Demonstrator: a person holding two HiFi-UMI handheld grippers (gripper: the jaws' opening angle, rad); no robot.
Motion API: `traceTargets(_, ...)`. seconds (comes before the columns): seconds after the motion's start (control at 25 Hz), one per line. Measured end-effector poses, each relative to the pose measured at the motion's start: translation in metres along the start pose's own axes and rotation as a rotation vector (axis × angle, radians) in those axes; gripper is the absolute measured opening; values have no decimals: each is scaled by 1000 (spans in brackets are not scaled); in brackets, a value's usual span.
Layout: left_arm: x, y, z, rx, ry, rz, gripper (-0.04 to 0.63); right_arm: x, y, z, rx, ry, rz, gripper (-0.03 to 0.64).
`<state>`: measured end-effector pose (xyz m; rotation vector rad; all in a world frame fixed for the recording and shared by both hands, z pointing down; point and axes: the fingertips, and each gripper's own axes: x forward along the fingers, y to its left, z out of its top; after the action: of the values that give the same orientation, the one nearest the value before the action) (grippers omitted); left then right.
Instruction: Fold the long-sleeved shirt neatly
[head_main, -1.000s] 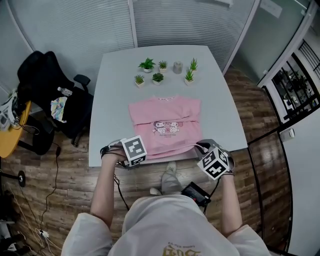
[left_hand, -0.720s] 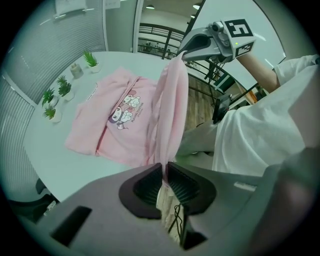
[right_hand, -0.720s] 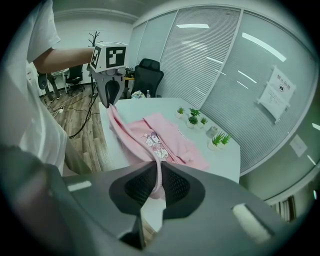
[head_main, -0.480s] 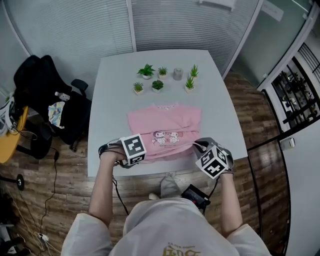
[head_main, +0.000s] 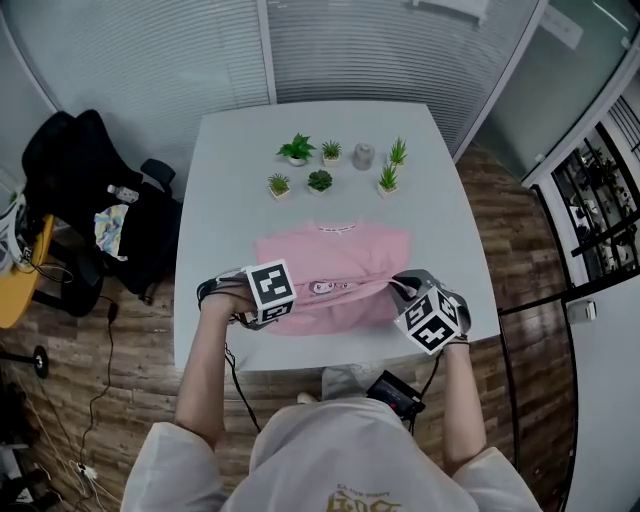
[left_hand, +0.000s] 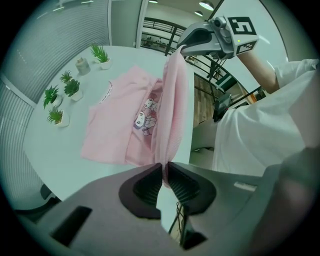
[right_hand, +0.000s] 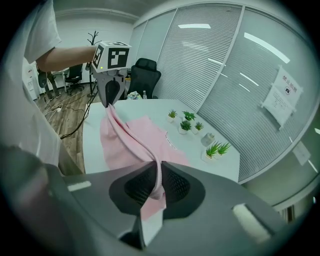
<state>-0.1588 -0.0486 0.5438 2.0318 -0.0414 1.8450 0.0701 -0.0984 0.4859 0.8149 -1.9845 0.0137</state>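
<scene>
Our left tool (left_hand: 165, 174) and right tool (right_hand: 157, 183) each clamp the shirt (head_main: 335, 258) by its near edge, mid-fold. Next we should carry it beyond them toward the collar (head_main: 337, 227), keeping the edges level.

Your head view is bright and evenly lit, leaving only faint, soft shadows on the pale table (head_main: 230, 180) and no glare on the shirt (head_main: 330, 262), though the blinds (head_main: 150, 50) bow toward the frame's edges. Both gripper views are strong fisheye circles with black corners, and the left gripper (left_hand: 164, 167) and right gripper (right_hand: 159, 165) sit slightly soft close to the lens while the tabletop beyond stays fairly sharp. The light reaches you from overhead: the ceiling strip lights (right_hand: 194, 26) show as bright bars in your right gripper view.
</scene>
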Motion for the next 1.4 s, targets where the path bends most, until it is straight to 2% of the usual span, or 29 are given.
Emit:
traceTargets(0.6, -29, 94, 29, -74, 35, 66, 46, 46, -76, 34, -1, -39, 27, 41)
traceTargets(0.8, -29, 126, 42, -100, 52, 99, 46, 66, -96, 32, 15, -43, 46, 41)
traceTargets(1.12, -14, 163, 62, -128, 80, 87, 46, 105, -123, 21, 33, -39, 88, 41)
traceTargets(1.4, 9, 207, 71, -185, 101, 176, 49, 150, -136, 8, 54, -35, 133, 41)
